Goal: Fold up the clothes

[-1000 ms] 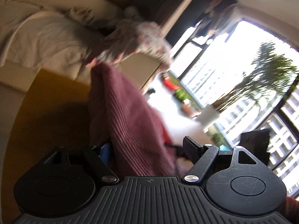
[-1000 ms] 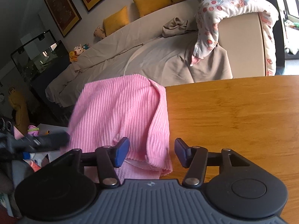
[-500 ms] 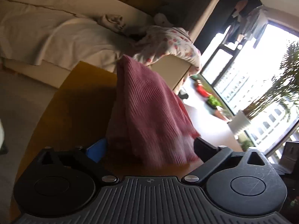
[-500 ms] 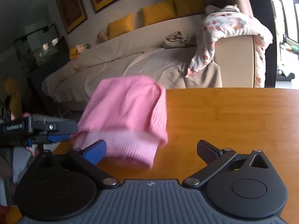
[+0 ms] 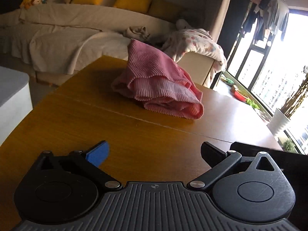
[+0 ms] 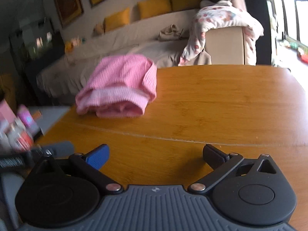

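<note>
Both grippers hang spread and empty above the wooden table (image 5: pixel 80 119): the left gripper (image 5: pixel 155 152) and right gripper (image 6: pixel 156 155) (blue pad on one finger each). Well ahead, the pink ribbed garment (image 5: pixel 159 84) lies folded in a loose bundle.

I counted one folded pink ribbed garment (image 5: pixel 159 84) on one wooden worktop (image 5: pixel 96 130). Three yellow cushions (image 5: pixel 132 1) lined one sofa (image 5: pixel 57 28), with one floral blanket (image 5: pixel 196 42) over its arm. My two claws, left (image 5: pixel 155 152) and right (image 6: pixel 156 154), each gaped empty.
</note>
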`<state>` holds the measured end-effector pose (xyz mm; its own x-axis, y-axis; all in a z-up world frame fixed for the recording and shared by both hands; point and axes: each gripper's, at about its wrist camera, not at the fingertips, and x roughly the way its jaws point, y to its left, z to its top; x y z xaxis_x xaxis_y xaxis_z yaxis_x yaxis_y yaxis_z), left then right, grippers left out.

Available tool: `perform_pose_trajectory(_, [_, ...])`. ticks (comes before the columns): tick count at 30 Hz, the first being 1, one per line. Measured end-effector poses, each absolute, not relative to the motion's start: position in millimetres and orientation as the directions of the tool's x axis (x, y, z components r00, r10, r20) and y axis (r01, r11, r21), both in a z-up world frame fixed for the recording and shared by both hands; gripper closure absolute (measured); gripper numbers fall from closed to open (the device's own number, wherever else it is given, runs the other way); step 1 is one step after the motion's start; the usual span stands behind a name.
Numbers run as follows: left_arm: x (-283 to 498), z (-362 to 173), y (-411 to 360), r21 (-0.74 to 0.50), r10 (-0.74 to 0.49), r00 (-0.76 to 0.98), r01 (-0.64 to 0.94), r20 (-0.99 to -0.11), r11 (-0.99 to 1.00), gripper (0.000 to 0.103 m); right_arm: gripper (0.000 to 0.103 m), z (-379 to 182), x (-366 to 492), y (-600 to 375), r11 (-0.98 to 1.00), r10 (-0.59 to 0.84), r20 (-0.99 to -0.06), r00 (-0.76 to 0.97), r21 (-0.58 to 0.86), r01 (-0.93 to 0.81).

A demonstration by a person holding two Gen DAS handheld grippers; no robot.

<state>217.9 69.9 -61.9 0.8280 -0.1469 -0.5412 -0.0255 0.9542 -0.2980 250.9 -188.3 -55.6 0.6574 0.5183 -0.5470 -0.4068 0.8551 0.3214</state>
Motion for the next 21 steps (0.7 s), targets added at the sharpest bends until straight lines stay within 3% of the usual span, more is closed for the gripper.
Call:
perform_pose_trajectory(3, [217.4, -61.2, 68.1, -0.293, -0.144, 0.828, -0.025, -0.541, 0.956, 0.0, 0.0, -58.2, 251.3, -201.3, 0.826, 0.56, -0.507, 0.655, 0.399, -0.397])
perform_pose_trajectory(8, [233.3, -62.1, 70.5, -0.299, -0.148, 0.829, -0.024, -0.539, 0.954, 0.0, 0.0, -56.5, 250.8, -197.1, 0.835, 0.548, -0.517, 0.657, 0.379, -0.399])
perform_pose_trajectory(17, [242.9, -61.8, 61.7, -0.231, -0.114, 0.811, -0.027, -0.573, 0.973, 0.0, 0.0, -54.8, 258.4, -152.7, 0.914, 0.323, -0.661, 0.677, 0.034, -0.403])
perform_pose_trajectory(21, [244.9, -60.9, 58.4, -0.221, -0.102, 0.804, -0.037, -0.586, 0.975, 0.0, 0.0, -55.4, 260.2, -151.3, 0.908, 0.322, -0.667, 0.672, 0.017, -0.419])
